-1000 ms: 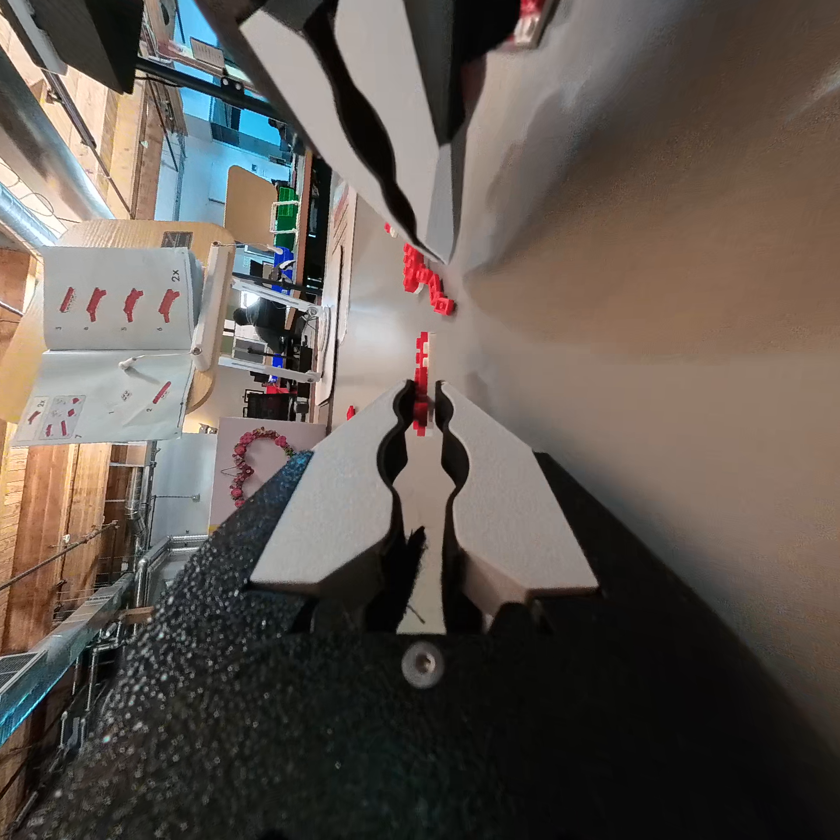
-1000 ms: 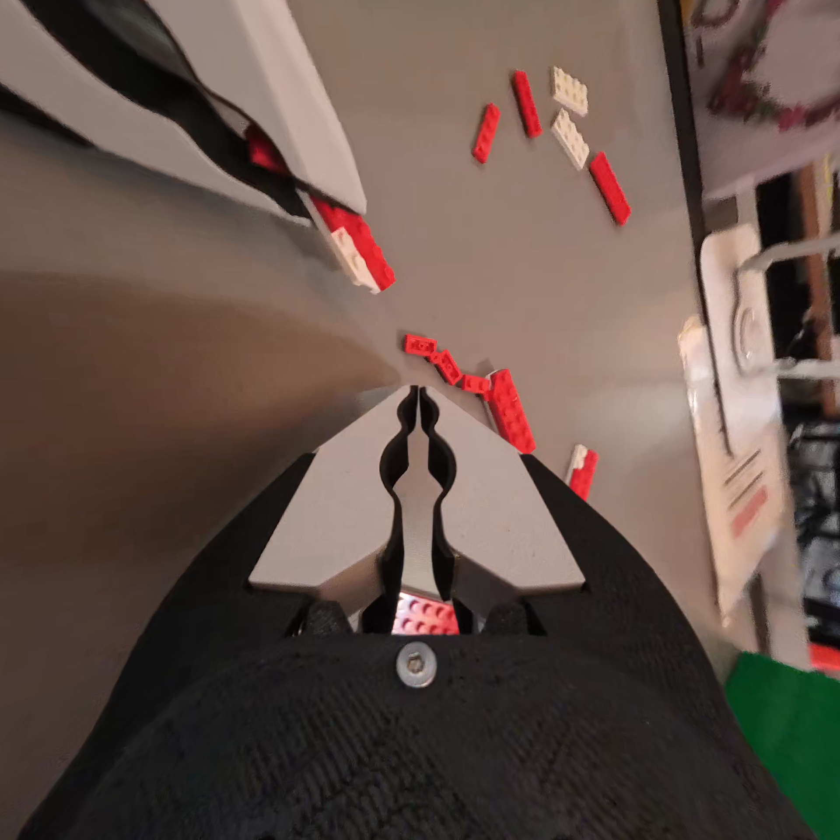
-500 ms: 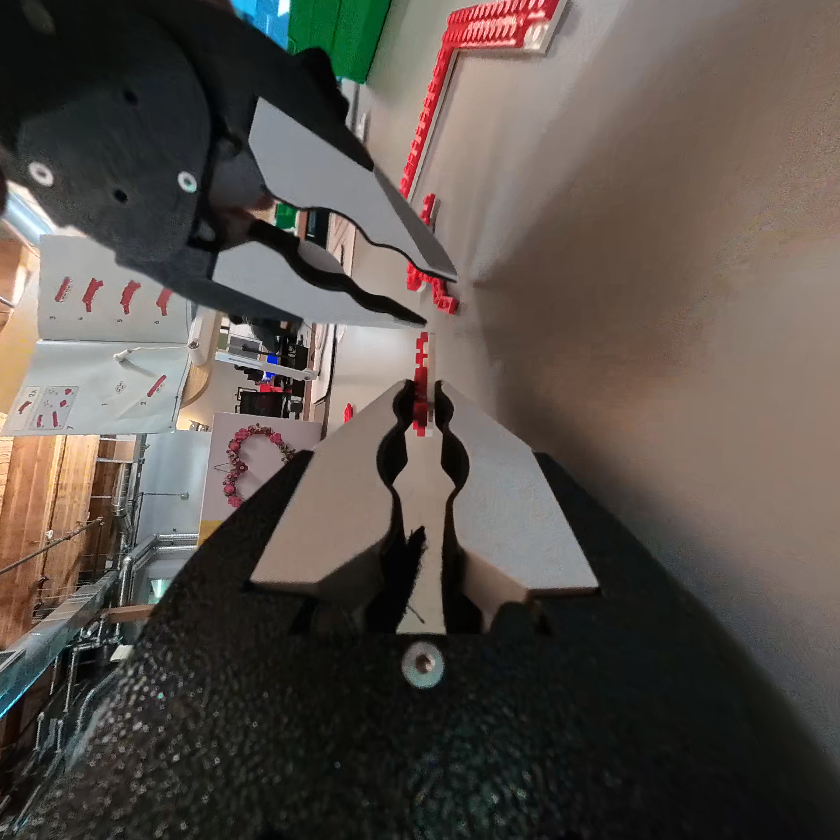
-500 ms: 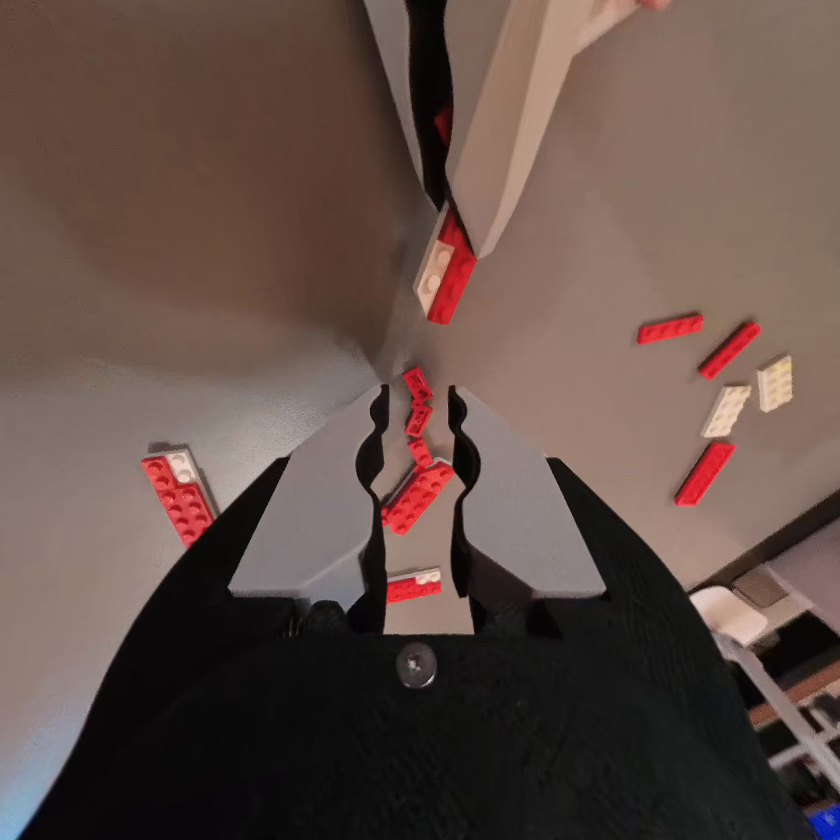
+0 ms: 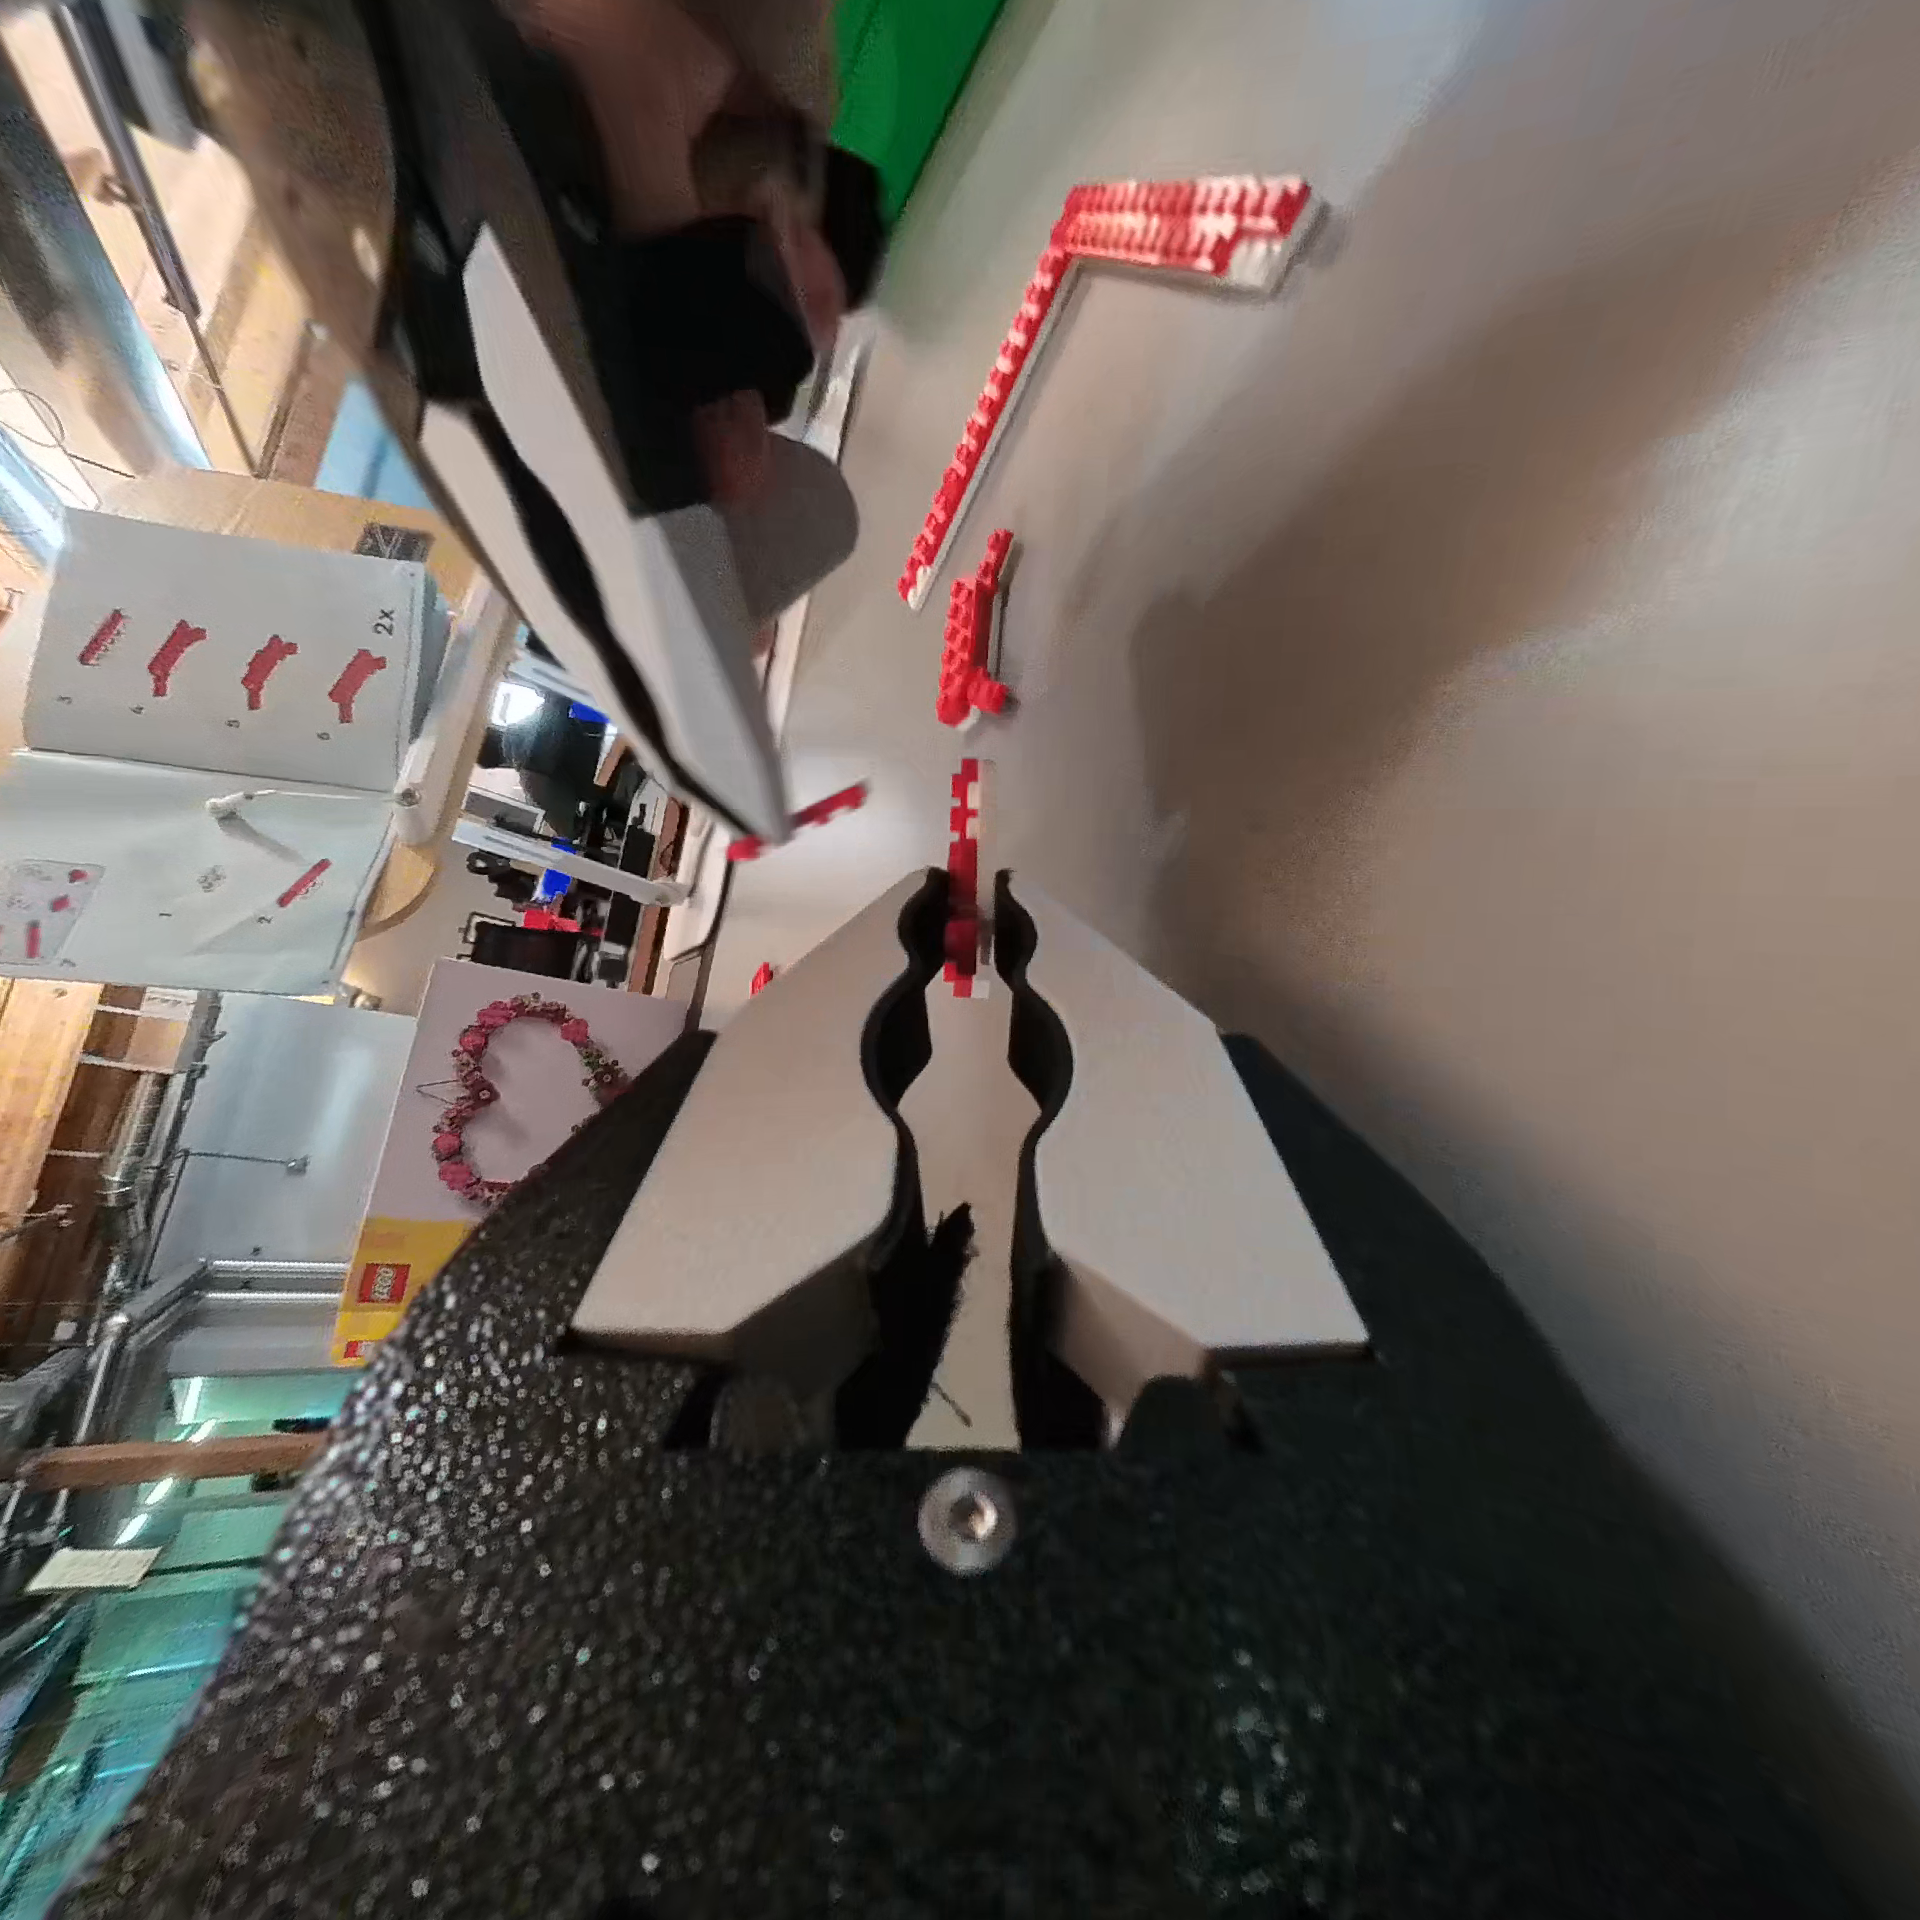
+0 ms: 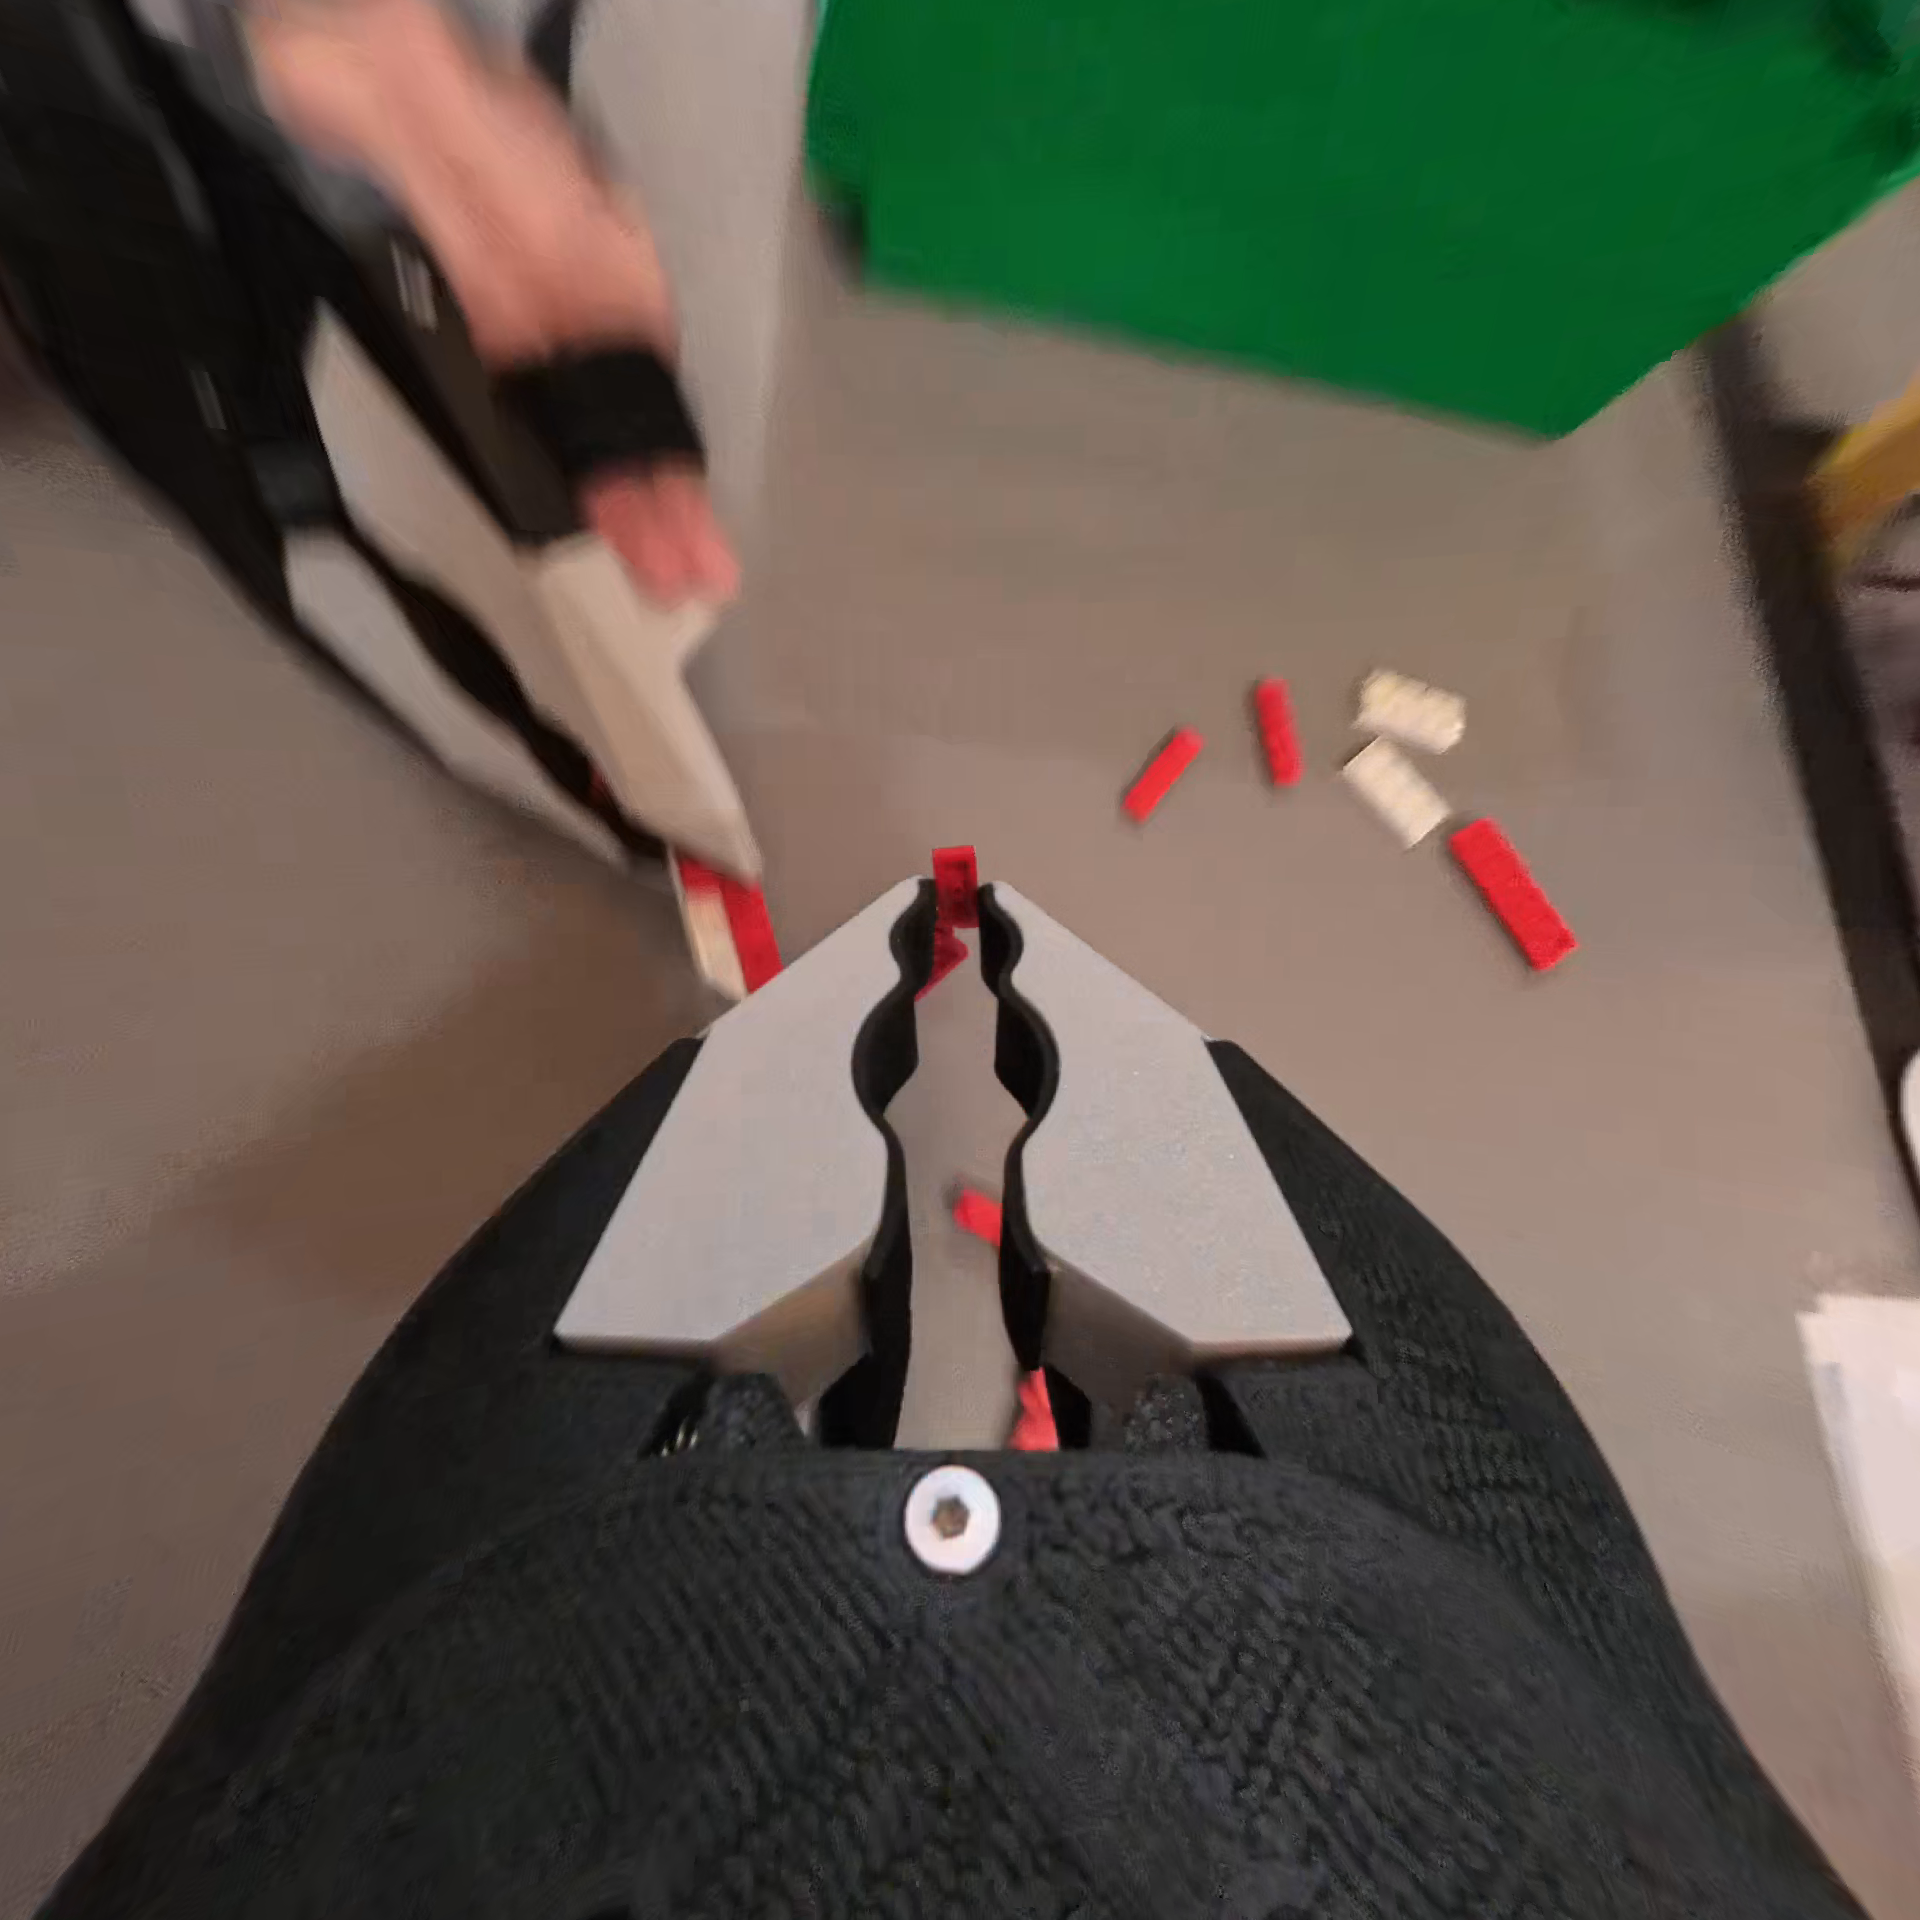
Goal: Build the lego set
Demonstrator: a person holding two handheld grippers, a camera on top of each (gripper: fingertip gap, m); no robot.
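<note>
My left gripper (image 5: 968, 891) is shut on a red and white lego plate (image 5: 966, 831), held edge-on just above the grey table (image 5: 1455, 935). My right gripper (image 6: 954, 896) is shut on a small red lego piece (image 6: 954, 871) that sticks out past its tips. In the left wrist view the right gripper (image 5: 767, 831) comes in from the upper left with the small red piece (image 5: 826, 812) at its tip. In the blurred right wrist view the left gripper (image 6: 727, 868) sits at the left with the red and white plate (image 6: 727, 930), close beside my right tips.
An L-shaped red and white assembly (image 5: 1143, 229) and a smaller red one (image 5: 971, 634) lie farther along the table. Loose red plates (image 6: 1512, 894) and white plates (image 6: 1392, 792) lie to the right. A green baseplate (image 6: 1351, 187) lies beyond. An open instruction booklet (image 5: 208, 727) stands at the left.
My right gripper was open over a row of small red pieces; it has shut on one and swung round toward the green baseplate. My left gripper has kept hold of its plate.
</note>
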